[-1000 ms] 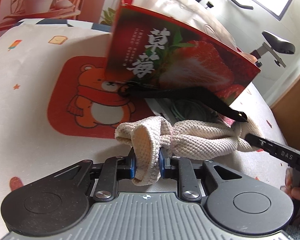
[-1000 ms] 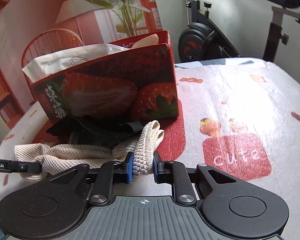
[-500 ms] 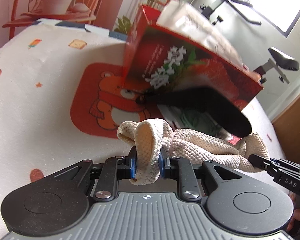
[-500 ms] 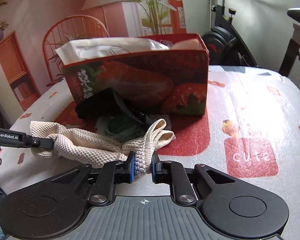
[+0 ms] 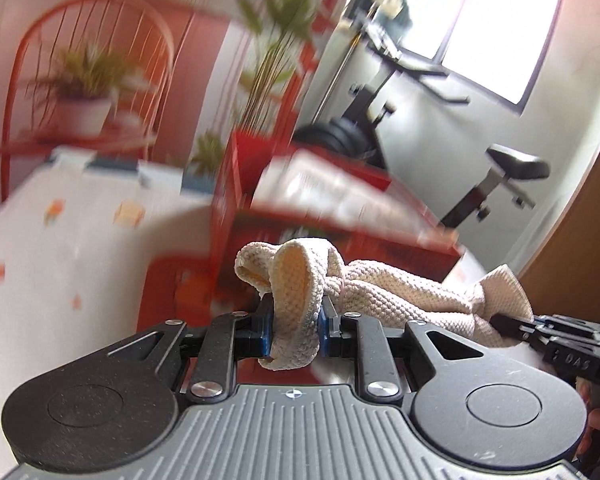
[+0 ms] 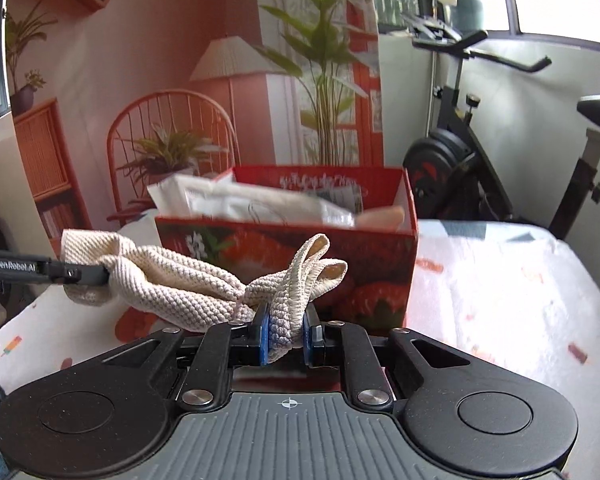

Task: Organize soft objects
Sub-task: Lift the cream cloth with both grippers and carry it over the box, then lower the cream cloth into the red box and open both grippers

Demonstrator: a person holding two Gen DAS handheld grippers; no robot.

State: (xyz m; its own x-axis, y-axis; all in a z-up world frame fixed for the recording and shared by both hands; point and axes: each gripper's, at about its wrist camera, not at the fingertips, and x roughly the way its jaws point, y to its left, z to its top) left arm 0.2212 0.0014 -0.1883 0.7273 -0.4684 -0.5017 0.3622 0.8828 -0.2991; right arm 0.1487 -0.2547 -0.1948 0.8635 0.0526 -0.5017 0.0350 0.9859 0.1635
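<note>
A cream knitted cloth (image 5: 384, 300) hangs stretched between my two grippers, lifted above the table. My left gripper (image 5: 294, 330) is shut on one end of it. My right gripper (image 6: 286, 332) is shut on the other end (image 6: 288, 312). The cloth (image 6: 172, 280) sags in front of a red strawberry box (image 6: 380, 264), which stands behind it and holds a white plastic bag (image 6: 252, 200). The box (image 5: 332, 200) is blurred in the left wrist view. Each gripper's fingers show at the edge of the other's view.
The table carries a white cloth with small cartoon prints (image 6: 500, 280). An exercise bike (image 6: 460, 148) stands behind the table at the right. A red chair with a potted plant (image 6: 168, 152) is at the back left.
Both grippers have risen with the cloth, lifting it off the table to about the box's top. The dark items beside the box have dropped out of view. The left view is motion-blurred.
</note>
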